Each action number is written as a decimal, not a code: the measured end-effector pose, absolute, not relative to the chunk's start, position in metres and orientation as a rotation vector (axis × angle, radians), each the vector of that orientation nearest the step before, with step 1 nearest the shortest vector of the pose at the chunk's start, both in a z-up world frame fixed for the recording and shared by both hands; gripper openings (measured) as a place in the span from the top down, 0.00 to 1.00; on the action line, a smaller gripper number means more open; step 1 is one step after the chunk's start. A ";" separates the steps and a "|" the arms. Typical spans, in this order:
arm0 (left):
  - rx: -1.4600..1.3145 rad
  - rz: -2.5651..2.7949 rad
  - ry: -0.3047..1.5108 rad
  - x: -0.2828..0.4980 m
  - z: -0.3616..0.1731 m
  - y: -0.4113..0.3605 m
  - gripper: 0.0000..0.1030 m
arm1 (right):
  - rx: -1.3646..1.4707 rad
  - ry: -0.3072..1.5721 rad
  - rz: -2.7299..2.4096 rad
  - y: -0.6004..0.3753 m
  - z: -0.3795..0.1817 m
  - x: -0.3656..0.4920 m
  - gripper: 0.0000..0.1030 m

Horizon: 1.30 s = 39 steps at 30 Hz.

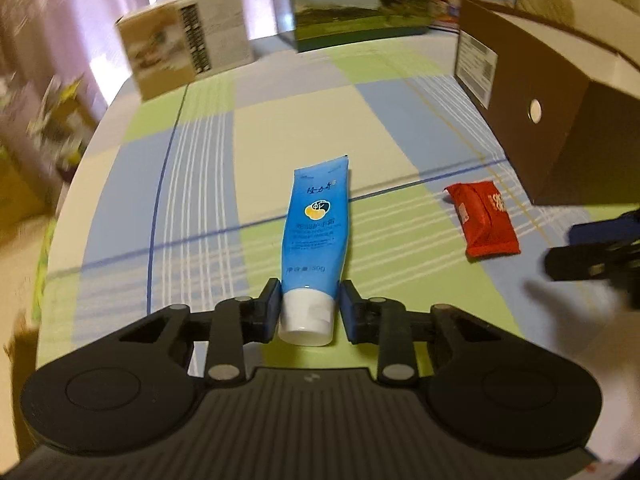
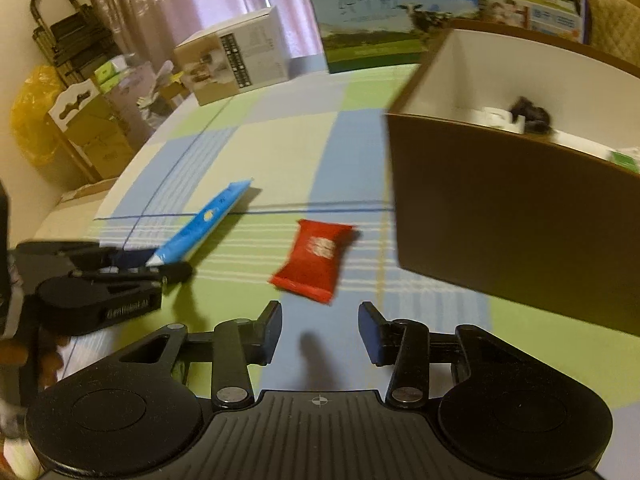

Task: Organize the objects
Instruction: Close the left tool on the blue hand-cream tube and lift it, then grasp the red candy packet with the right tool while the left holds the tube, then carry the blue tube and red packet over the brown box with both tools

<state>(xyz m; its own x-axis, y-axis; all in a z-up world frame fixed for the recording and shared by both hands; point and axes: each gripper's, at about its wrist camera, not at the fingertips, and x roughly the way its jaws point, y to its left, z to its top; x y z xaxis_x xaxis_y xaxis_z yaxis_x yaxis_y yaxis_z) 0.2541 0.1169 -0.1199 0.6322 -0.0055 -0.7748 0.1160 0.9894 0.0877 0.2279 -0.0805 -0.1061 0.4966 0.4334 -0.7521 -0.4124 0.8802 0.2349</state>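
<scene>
A blue tube with a white cap points away from me, and my left gripper is shut on its cap end. In the right wrist view the blue tube slants slightly above the checked tablecloth, held by the left gripper. A red packet lies flat on the cloth just ahead of my right gripper, which is open and holds nothing. The same red packet lies right of the tube, with the right gripper beyond it at the frame edge.
A brown open box with a white inside stands at the right and holds a few small items. A cardboard box and printed milk cartons line the table's back. The table's rounded edge falls off at the left, with clutter beyond.
</scene>
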 end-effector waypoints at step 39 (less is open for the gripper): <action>-0.098 -0.049 1.021 0.159 -0.109 0.062 0.73 | -0.156 0.942 0.539 -0.122 -0.119 0.156 0.74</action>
<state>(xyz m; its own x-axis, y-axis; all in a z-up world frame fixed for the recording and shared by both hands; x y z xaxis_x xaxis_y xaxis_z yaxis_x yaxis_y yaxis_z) 0.1588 0.0619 -0.1093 0.5216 -0.0867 -0.8488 -0.0052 0.9945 -0.1048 0.1564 -0.1222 -0.1194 0.4677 0.3707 -0.8024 -0.5039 0.8577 0.1026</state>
